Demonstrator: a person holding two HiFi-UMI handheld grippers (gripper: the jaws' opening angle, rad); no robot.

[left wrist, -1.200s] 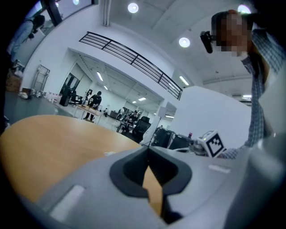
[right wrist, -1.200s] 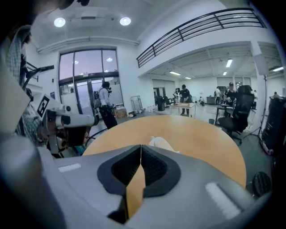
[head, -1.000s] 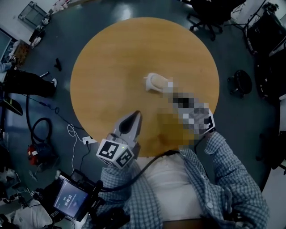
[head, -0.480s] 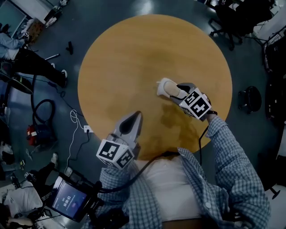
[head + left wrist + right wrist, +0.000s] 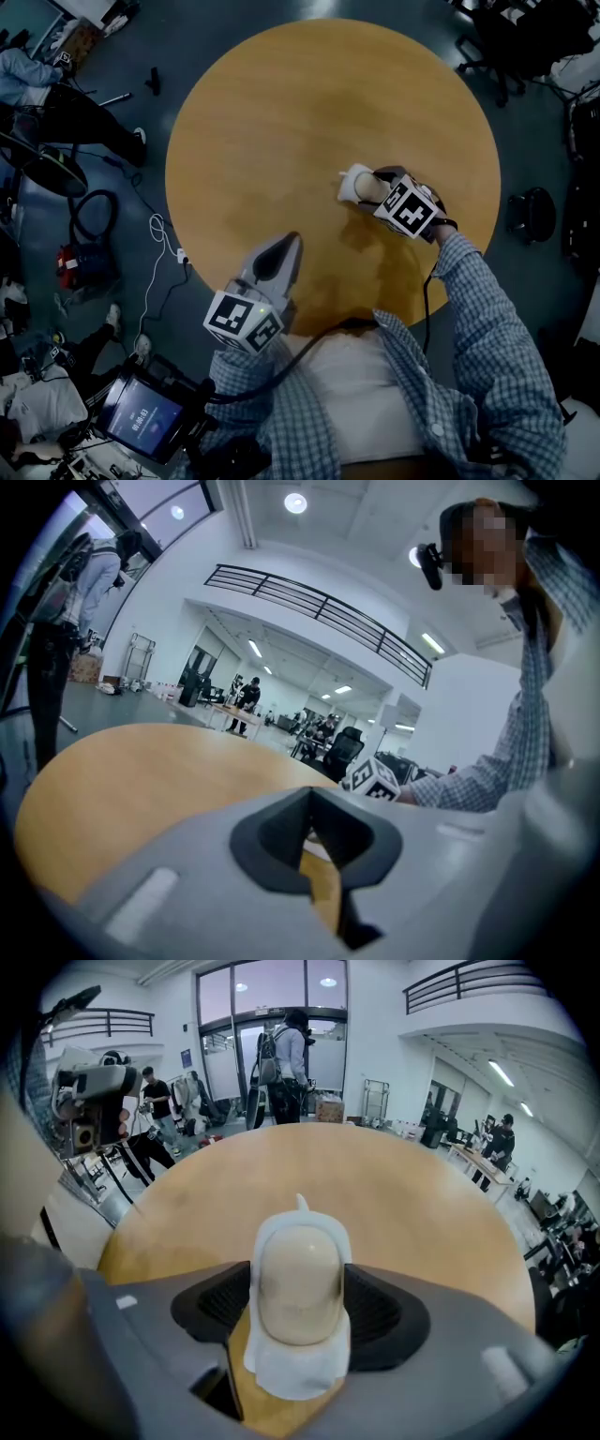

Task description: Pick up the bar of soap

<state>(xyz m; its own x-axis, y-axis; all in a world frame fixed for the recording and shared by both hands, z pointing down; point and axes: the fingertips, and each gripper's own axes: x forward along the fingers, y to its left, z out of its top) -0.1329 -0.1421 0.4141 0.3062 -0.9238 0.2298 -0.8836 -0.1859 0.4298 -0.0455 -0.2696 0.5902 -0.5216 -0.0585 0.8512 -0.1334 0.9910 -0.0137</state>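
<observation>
The bar of soap (image 5: 356,181) is pale beige and lies on a white wrapper on the round wooden table (image 5: 281,112), right of the middle. My right gripper (image 5: 368,188) is down at it and its jaws are opening. In the right gripper view the soap (image 5: 300,1279) lies lengthwise between the two dark pads (image 5: 220,1307), which flank it closely. My left gripper (image 5: 289,242) hovers over the table's near edge with its fingers drawn to a point, shut and empty. The left gripper view looks across the bare table (image 5: 112,771).
Office chairs (image 5: 530,211) stand on the dark floor to the right. Cables (image 5: 155,253) and a red device (image 5: 75,267) lie on the floor at the left, where a person (image 5: 56,103) is. A lit screen (image 5: 141,417) is at the bottom left.
My right gripper has moved forward from the near right of the table to the soap, which now lies between its jaws. The left gripper has stayed put.
</observation>
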